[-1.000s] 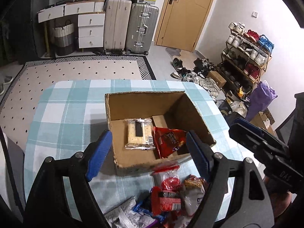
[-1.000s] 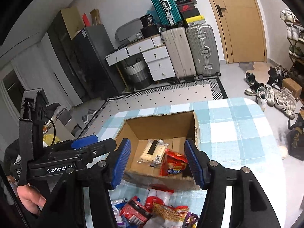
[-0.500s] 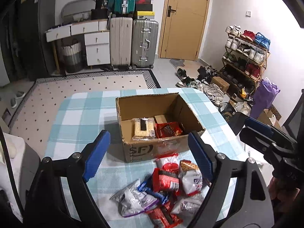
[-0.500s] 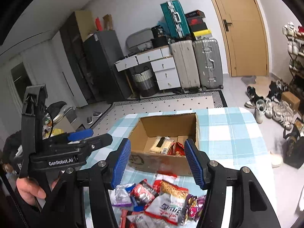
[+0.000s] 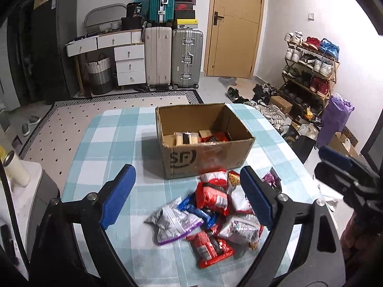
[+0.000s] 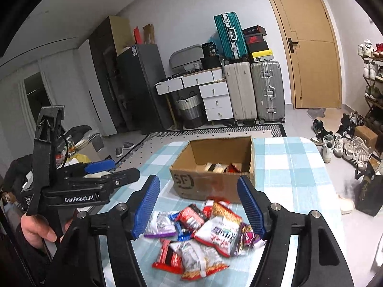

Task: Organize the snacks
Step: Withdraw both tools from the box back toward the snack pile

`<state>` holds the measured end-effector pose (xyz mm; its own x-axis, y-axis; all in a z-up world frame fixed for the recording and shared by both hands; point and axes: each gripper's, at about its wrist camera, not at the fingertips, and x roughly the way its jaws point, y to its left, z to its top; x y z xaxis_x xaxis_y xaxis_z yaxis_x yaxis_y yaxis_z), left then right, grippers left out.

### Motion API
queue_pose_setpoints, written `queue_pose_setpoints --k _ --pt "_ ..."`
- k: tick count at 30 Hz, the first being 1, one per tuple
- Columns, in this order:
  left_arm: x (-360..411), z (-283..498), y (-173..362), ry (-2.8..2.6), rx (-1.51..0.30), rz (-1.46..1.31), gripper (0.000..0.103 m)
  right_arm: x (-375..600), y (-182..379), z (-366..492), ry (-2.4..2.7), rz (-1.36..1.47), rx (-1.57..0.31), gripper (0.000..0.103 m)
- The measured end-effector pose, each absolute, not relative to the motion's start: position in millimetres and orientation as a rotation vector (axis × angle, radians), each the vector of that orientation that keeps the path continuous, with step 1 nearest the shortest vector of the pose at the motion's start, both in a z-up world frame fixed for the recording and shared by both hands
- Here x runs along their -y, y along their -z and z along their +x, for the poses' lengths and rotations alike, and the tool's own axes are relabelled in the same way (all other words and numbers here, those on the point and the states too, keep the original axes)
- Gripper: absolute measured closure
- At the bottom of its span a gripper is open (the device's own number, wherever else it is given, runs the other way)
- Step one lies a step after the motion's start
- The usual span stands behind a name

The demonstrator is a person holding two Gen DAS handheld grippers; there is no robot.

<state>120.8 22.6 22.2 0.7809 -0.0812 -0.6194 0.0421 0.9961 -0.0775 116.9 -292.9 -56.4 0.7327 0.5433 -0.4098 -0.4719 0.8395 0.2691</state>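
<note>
Two packets are already lying in the cardboard box (image 5: 203,141) (most remain outside); the snack pile (image 5: 210,212) is waiting on the table (image 5: 107,143), both hand-held grippers, left (image 5: 189,198) and right (image 6: 198,205), just opening, empty

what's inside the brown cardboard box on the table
Inside the brown cardboard box: a pale cracker packet with a dark label and a red snack packet. The near wall hides the floor beneath them.

Matt cardboard box (image 5: 205,153), glossy snack packets (image 5: 210,212)
</note>
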Motion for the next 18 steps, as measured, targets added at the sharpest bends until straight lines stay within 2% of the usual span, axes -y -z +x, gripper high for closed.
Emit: queue_pose_setpoints --k 3,6,18 --pt "-21.7 109.2 -15.1 0.065 -0.668 -0.062 0.014 293.7 68.1 107.2 -0.558 0.159 -0.517 0.034" --pt "-21.1 101.3 -7.4 0.054 -0.669 -0.073 0.001 293.9 80.7 99.2 -0.563 0.168 -0.536 0.033" --pt "-24.3 85.5 36.3 0.053 -0.727 -0.124 0.001 287.0 130.8 97.6 -0.578 0.206 -0.649 0.032"
